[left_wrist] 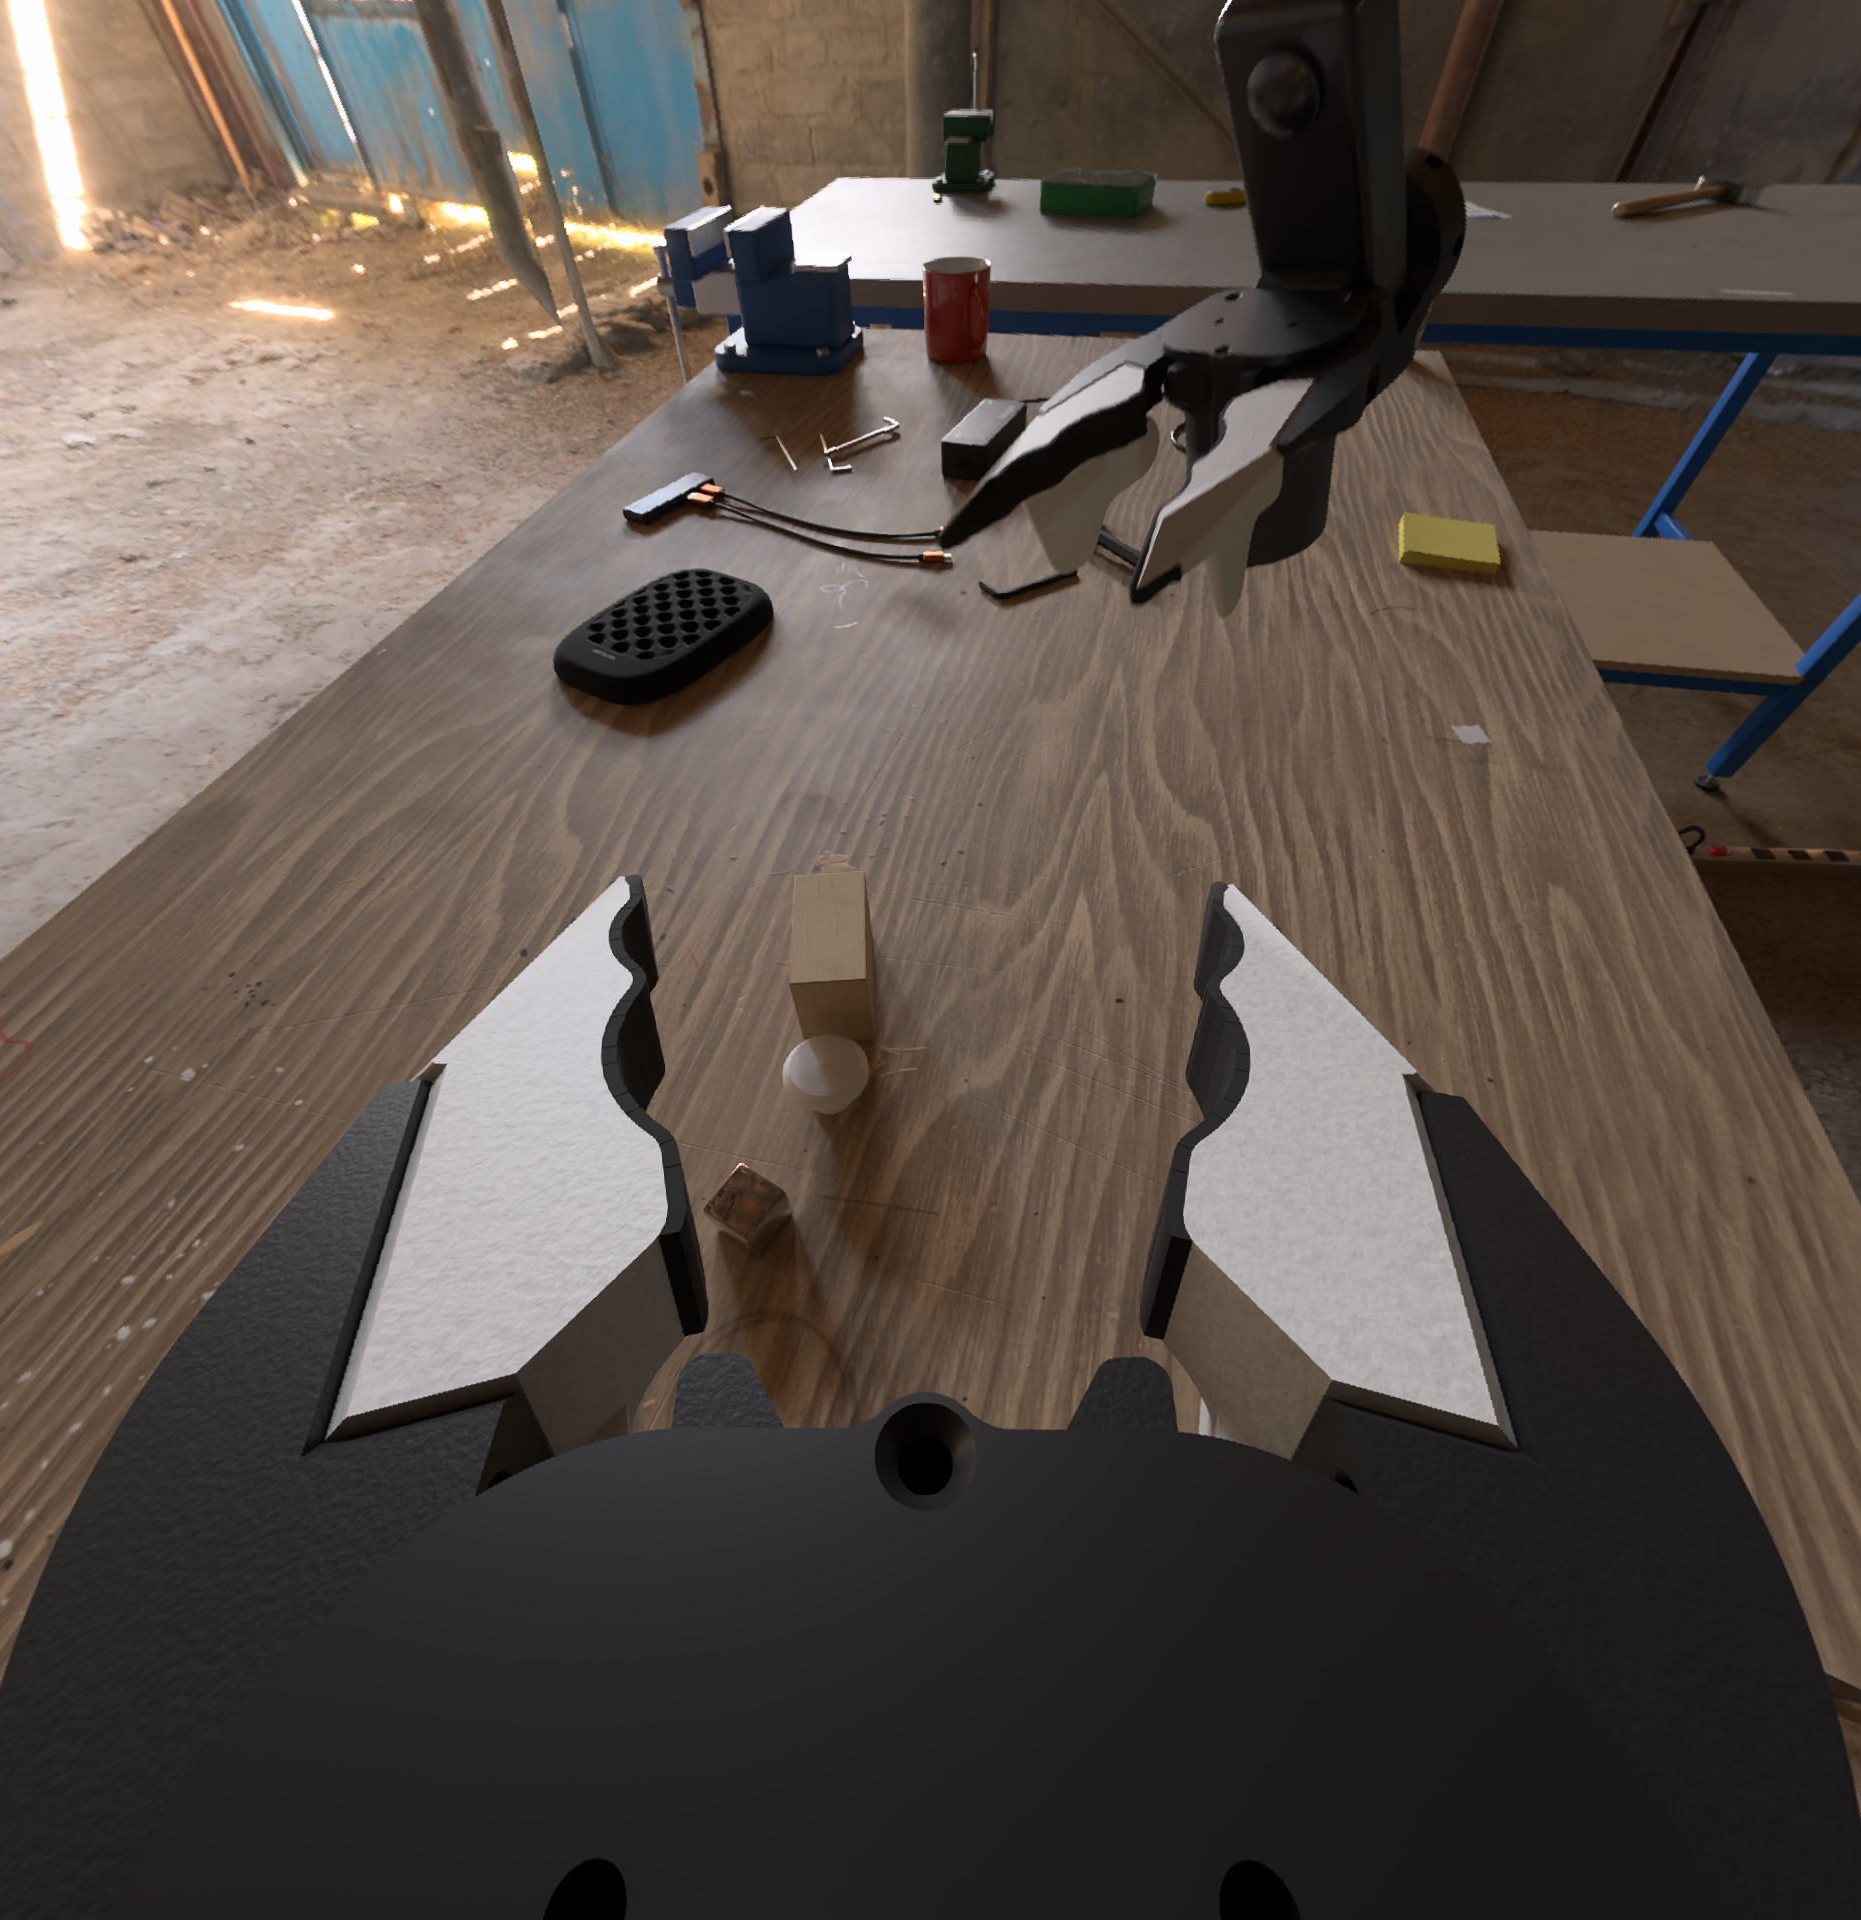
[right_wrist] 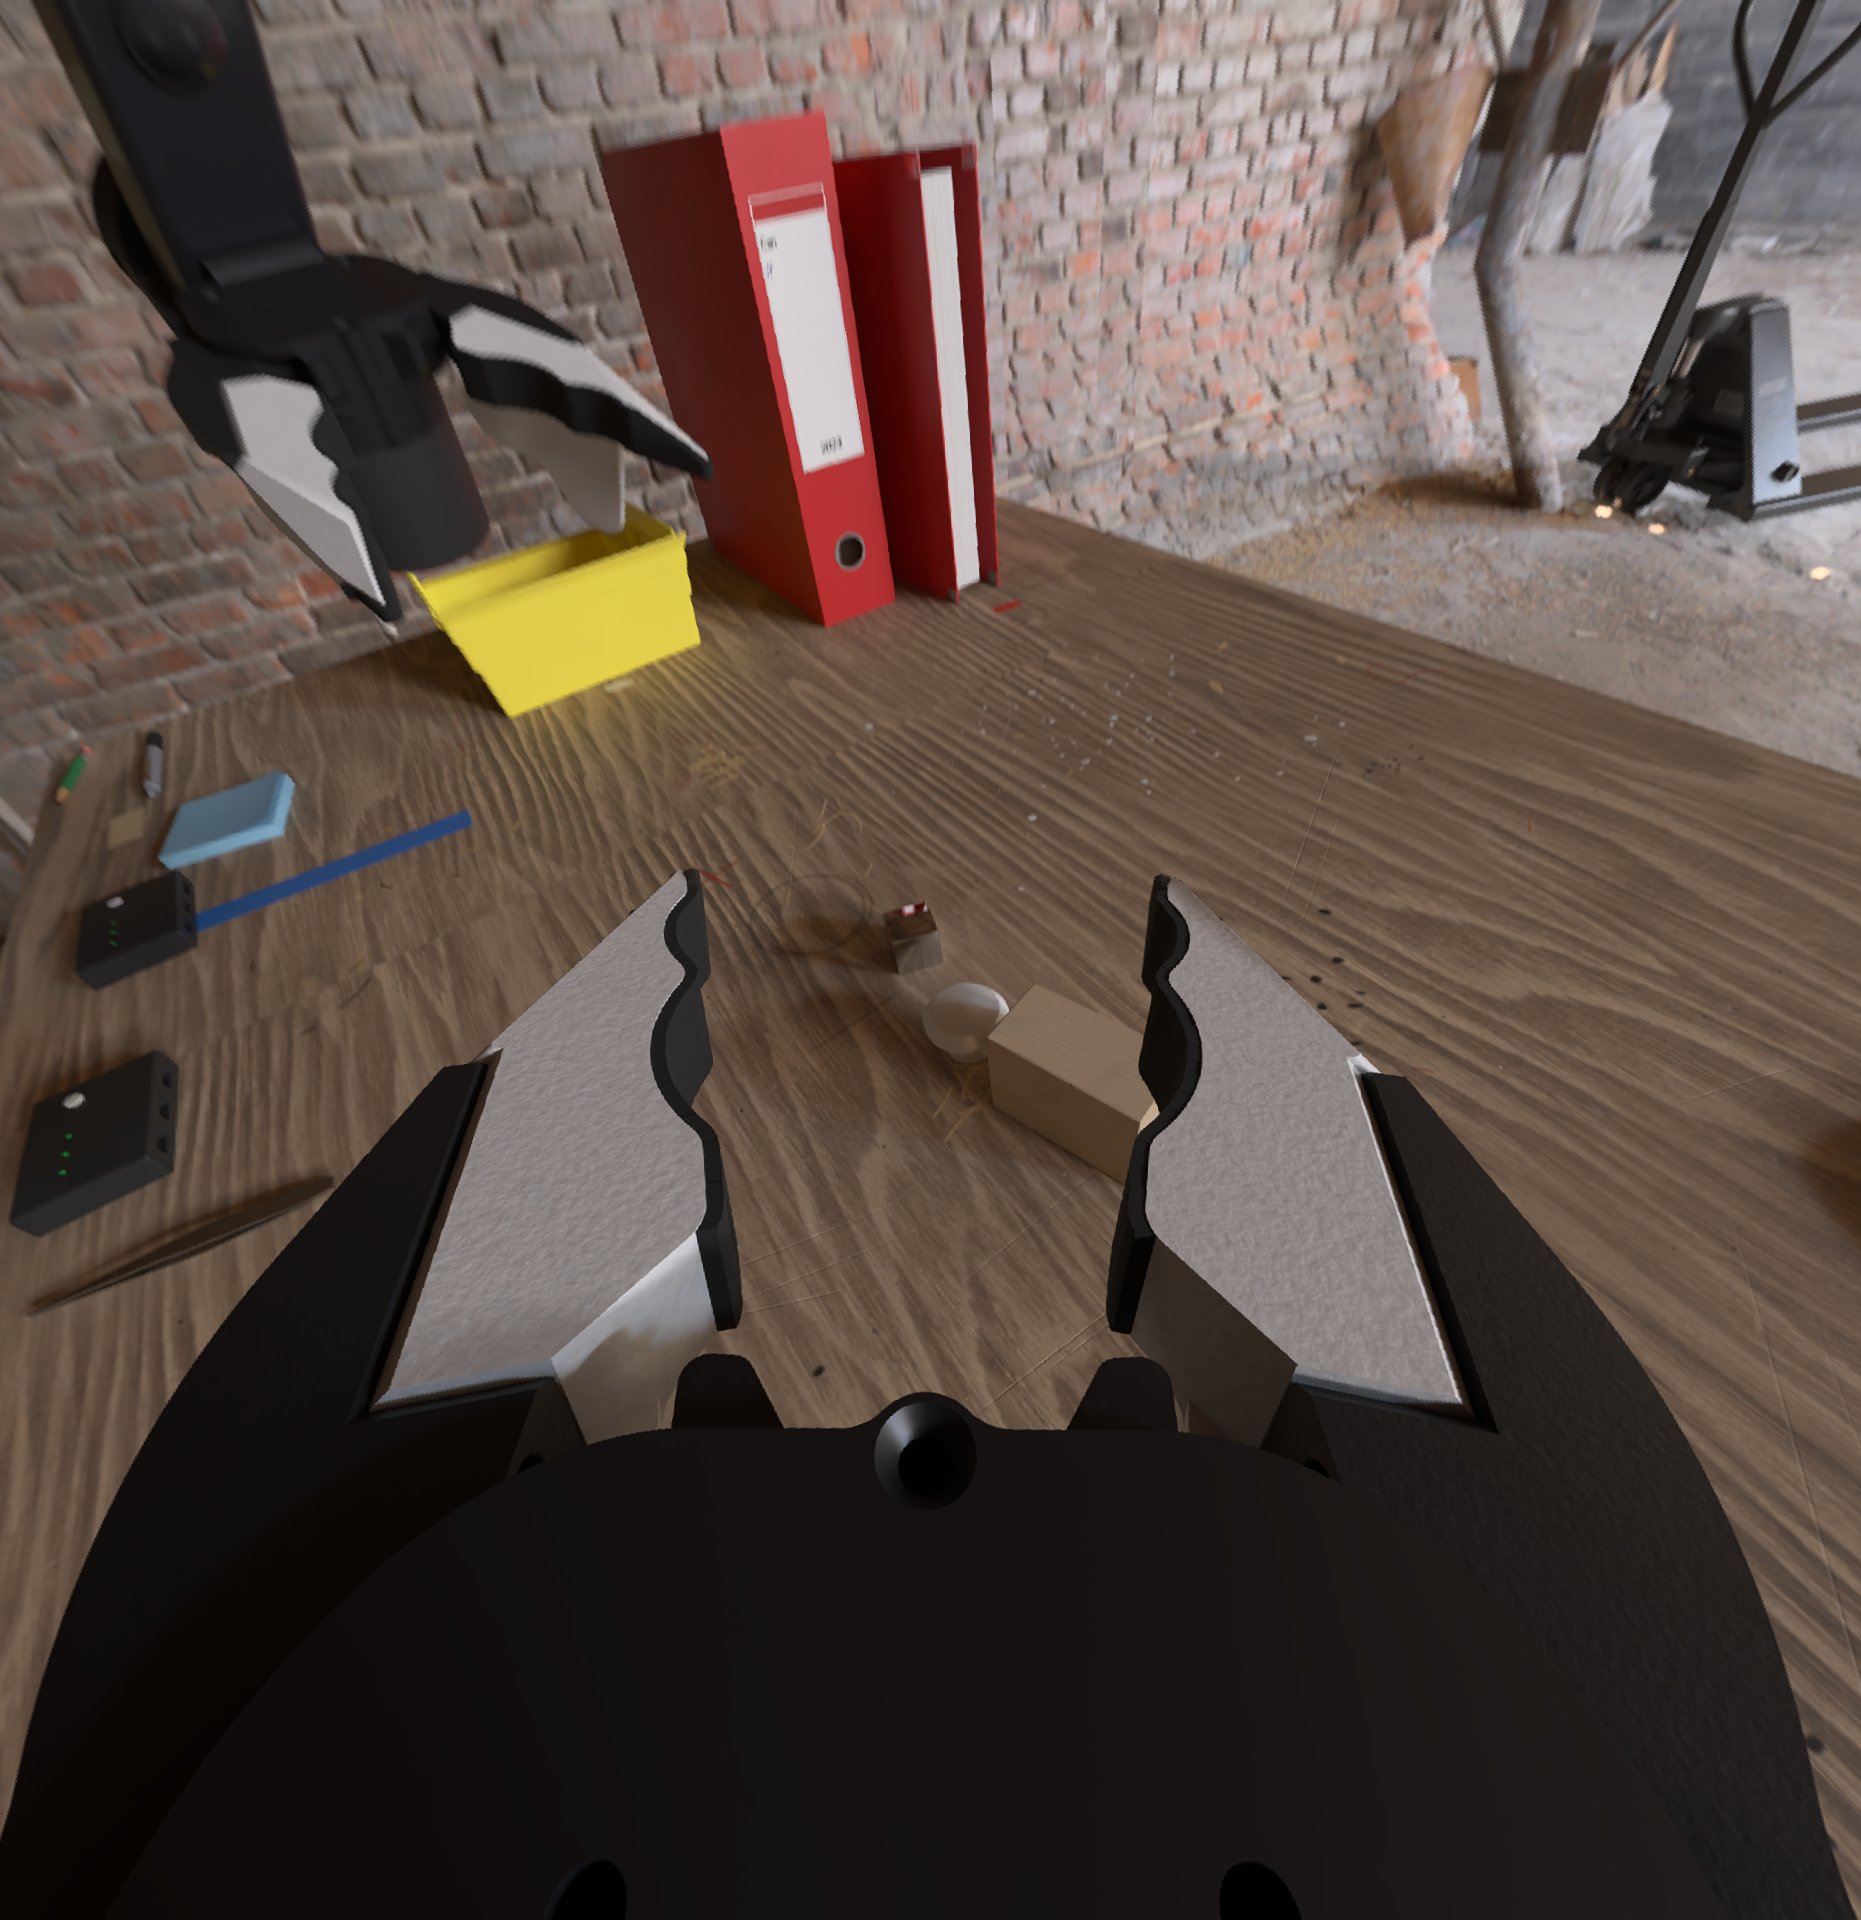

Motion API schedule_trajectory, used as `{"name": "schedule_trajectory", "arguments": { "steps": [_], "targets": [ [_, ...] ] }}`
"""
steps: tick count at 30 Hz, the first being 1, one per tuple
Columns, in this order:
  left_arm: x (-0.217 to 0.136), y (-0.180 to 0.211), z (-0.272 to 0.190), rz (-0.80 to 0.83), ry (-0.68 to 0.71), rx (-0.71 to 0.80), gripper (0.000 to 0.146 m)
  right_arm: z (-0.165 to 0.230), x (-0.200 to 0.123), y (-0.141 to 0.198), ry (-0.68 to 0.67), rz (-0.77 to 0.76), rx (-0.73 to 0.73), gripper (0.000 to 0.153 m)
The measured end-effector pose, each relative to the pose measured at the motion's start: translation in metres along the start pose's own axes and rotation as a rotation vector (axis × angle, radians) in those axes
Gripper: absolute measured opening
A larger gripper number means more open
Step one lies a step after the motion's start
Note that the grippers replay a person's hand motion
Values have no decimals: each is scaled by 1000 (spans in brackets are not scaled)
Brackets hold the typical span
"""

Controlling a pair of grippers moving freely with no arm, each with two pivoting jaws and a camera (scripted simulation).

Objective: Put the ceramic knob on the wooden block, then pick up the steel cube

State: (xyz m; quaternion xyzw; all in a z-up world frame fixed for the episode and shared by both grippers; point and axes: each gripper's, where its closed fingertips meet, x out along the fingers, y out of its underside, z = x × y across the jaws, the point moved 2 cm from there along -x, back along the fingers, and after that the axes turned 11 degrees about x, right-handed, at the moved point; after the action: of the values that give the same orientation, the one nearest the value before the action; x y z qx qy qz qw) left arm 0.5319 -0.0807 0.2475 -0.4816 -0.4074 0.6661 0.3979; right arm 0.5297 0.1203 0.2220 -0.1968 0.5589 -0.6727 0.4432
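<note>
A white ceramic knob [left_wrist: 824, 1072] lies on the wooden table, touching the near end of a pale wooden block [left_wrist: 830, 954]. A small shiny steel cube [left_wrist: 747, 1205] sits nearer me, to the left. My left gripper [left_wrist: 926, 894] is open and empty above them. In the right wrist view the knob [right_wrist: 964, 1018] rests against the block [right_wrist: 1066, 1075], with the cube [right_wrist: 913, 938] beyond. My right gripper [right_wrist: 924, 888] is open and empty; its right finger hides part of the block. Each gripper shows in the other's view, the right [left_wrist: 1051, 566] and the left [right_wrist: 547, 540], both open.
On the table [left_wrist: 1217, 831]: a black perforated pad [left_wrist: 664, 634], cables, hex keys, a red mug [left_wrist: 955, 309], a blue vise [left_wrist: 786, 291], a yellow sponge [left_wrist: 1448, 542]. Right view: yellow bin [right_wrist: 567, 613], red binders [right_wrist: 801, 364], two black boxes [right_wrist: 100, 1138], a blue pad, a blue stick.
</note>
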Motion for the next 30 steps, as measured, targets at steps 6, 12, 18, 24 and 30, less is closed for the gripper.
{"name": "schedule_trajectory", "arguments": {
  "steps": [6,12,18,24,30],
  "targets": [
    [11,2,-6,30,20,6,105,-4,-19,-6,13,-41,10,86],
    [16,5,-10,49,36,12,105,-10,-8,5,43,28,0,85],
    [16,10,-8,64,49,3,105,-9,5,14,56,87,-24,85],
    [15,13,-7,73,50,0,105,-9,16,18,62,125,-40,85],
    [17,21,-4,114,49,-7,104,-11,42,21,44,215,-111,83]
  ]
}}
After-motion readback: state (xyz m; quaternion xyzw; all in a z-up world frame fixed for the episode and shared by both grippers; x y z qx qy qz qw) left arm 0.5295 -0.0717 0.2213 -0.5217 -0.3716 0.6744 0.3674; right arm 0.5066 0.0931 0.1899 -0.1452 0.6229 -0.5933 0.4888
